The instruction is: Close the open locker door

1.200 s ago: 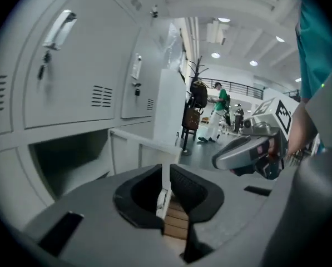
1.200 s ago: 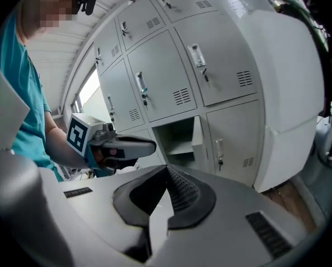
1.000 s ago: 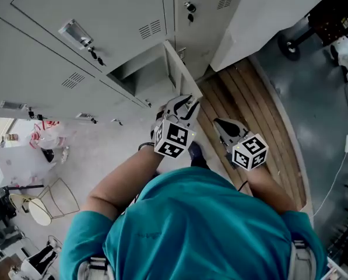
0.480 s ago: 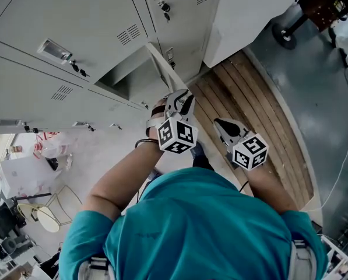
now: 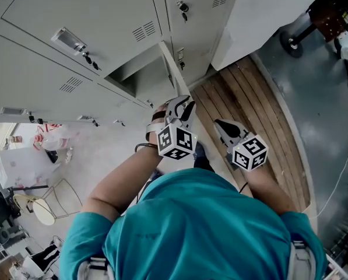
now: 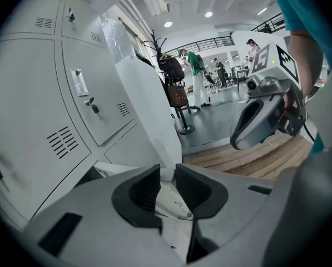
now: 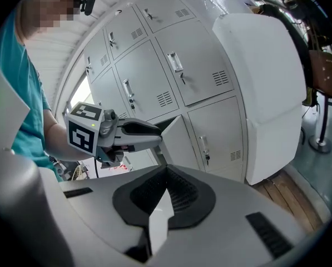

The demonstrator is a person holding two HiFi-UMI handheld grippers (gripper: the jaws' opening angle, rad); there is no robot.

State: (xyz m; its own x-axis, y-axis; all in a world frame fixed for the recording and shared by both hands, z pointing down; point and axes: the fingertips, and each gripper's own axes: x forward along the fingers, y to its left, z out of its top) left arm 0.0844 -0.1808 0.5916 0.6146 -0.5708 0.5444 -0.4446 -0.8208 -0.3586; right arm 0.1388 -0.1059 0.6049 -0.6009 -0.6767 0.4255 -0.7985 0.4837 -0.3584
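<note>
The open locker door point(image 5: 175, 69) is a grey panel that stands out edge-on from the bottom row of lockers. My left gripper point(image 5: 184, 104) is at its free lower edge. In the left gripper view the door point(image 6: 146, 104) runs down into the narrow gap between the dark pads point(image 6: 140, 191), and the left gripper point(image 6: 167, 174) is shut on that edge. My right gripper point(image 5: 219, 123) hangs beside it to the right, over the wooden floor, shut and holding nothing. The right gripper view shows its jaws point(image 7: 167, 170) closed, with the door point(image 7: 179, 138) and the left gripper point(image 7: 138, 131) ahead.
Closed grey lockers point(image 5: 92, 16) fill the wall around the open one. A tall white cabinet point(image 5: 267, 10) stands to the right of them. Wooden planks point(image 5: 249, 109) lie below, with grey floor beyond. A wire chair point(image 5: 42, 206) is at the lower left. People stand far off point(image 6: 196, 74).
The head view has swayed a little. My left gripper stays at the door's free edge. The right gripper holds its place.
</note>
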